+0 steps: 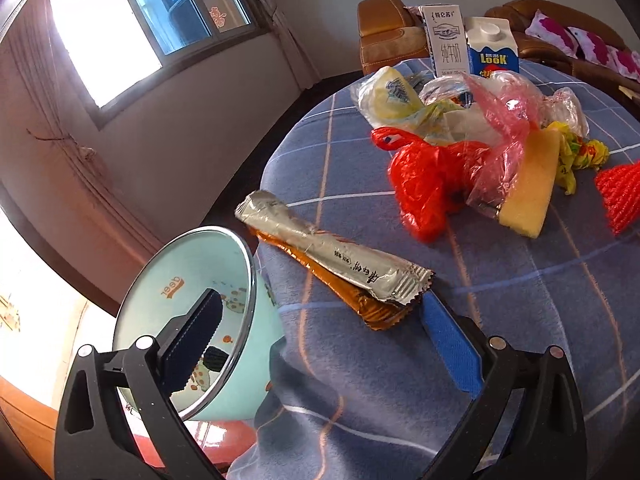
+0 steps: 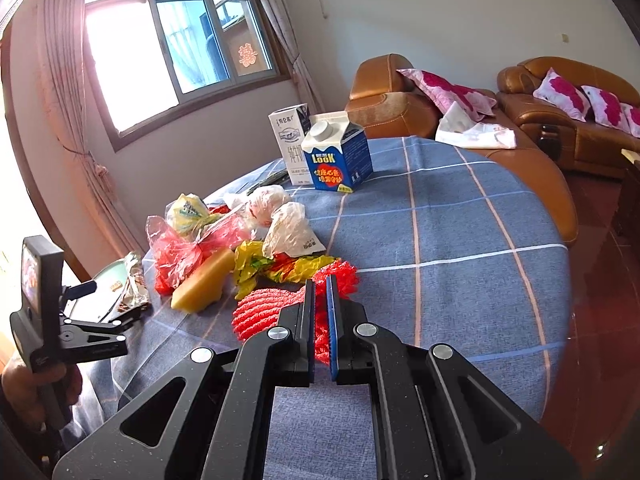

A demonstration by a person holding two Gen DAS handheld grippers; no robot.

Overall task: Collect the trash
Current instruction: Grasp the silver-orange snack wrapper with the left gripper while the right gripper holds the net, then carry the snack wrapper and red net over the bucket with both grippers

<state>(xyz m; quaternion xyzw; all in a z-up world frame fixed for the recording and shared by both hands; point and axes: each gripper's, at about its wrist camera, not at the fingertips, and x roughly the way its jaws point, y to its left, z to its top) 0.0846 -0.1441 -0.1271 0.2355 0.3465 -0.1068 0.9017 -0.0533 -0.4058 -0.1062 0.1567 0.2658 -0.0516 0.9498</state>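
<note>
My left gripper [image 1: 320, 316] is open at the table's left edge; one finger [image 1: 196, 332] sits inside a pale blue bin [image 1: 224, 264] beside the table, the blue-padded finger [image 1: 448, 344] rests on the cloth. A silver wrapper [image 1: 328, 248] and an orange wrapper [image 1: 360, 304] lie between the fingers at the edge. My right gripper [image 2: 321, 284] is shut on a red foam net [image 2: 264, 312]. Red bags [image 2: 180, 256], a yellow sponge [image 2: 204, 280], yellow wrappers [image 2: 256, 264] and white bags [image 2: 288, 232] lie heaped behind it.
Two cartons, a white one [image 2: 292, 140] and a blue one [image 2: 340, 156], stand at the far side of the round table with its blue checked cloth [image 2: 460, 240]. Brown sofas [image 2: 560, 132] with pink cushions stand behind. A window [image 2: 172, 48] is on the left.
</note>
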